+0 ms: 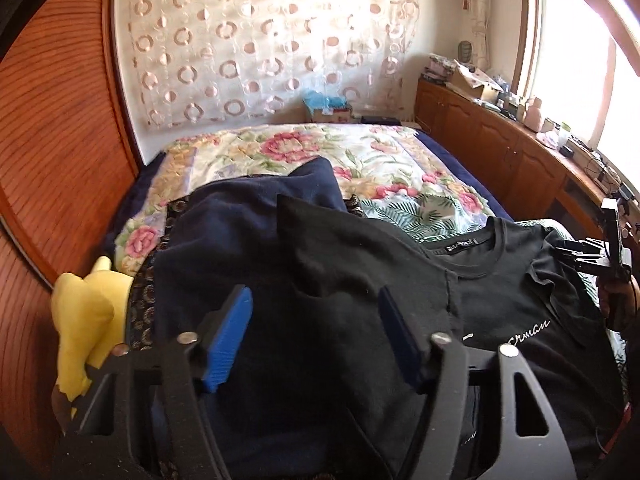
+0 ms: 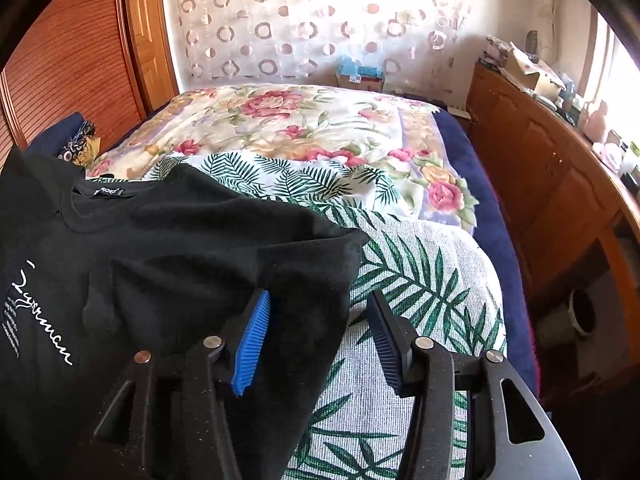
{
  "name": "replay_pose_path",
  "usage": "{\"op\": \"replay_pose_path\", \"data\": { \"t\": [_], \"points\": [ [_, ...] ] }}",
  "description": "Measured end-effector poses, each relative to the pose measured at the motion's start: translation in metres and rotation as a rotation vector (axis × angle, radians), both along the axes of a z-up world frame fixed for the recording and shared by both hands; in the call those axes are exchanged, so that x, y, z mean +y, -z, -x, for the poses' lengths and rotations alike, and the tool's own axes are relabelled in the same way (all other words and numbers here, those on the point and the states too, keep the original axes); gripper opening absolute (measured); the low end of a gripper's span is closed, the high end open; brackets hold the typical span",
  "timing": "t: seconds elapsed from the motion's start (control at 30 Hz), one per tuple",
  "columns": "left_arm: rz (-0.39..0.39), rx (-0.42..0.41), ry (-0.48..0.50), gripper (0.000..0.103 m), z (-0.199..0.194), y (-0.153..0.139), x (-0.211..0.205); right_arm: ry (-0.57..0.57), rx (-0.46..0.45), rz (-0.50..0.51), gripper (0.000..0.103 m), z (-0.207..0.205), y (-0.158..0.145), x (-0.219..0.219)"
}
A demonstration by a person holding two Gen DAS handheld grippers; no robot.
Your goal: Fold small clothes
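A black T-shirt with white script lettering lies on the bed, collar pointing away from me. Its left sleeve side is folded in over the chest. My left gripper hovers over that folded part, jaws apart, black cloth between the blue pads but not pinched. In the right wrist view the T-shirt has its right sleeve edge running past the left pad. My right gripper stands open over that edge and the leaf-print cloth. The right gripper also shows at the shirt's far side.
A navy garment lies beside the shirt, and a yellow plush toy sits at the left. A floral quilt covers the bed. A wooden cabinet with clutter runs along the right, and a wooden wardrobe stands on the left.
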State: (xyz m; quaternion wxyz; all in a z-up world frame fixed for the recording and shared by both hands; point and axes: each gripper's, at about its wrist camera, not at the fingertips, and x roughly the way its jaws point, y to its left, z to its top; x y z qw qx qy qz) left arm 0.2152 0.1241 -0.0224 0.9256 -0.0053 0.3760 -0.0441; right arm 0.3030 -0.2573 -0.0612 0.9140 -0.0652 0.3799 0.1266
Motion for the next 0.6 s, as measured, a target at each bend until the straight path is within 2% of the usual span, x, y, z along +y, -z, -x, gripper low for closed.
{"op": "replay_pose_path", "data": {
  "t": [0.17,0.37,0.6],
  "points": [
    [-0.007,0.036,0.005,0.054,-0.022,0.001,-0.001,0.011,-0.001,0.016,0.059,0.003,-0.001,0.0],
    [-0.011,0.068,0.017,0.052,-0.039,0.002,0.002,0.021,0.004,0.013,0.064,0.002,-0.001,-0.002],
    [-0.012,0.088,0.033,0.052,-0.054,0.001,0.0,0.022,0.005,0.013,0.065,0.002,-0.002,-0.002]
  ]
}}
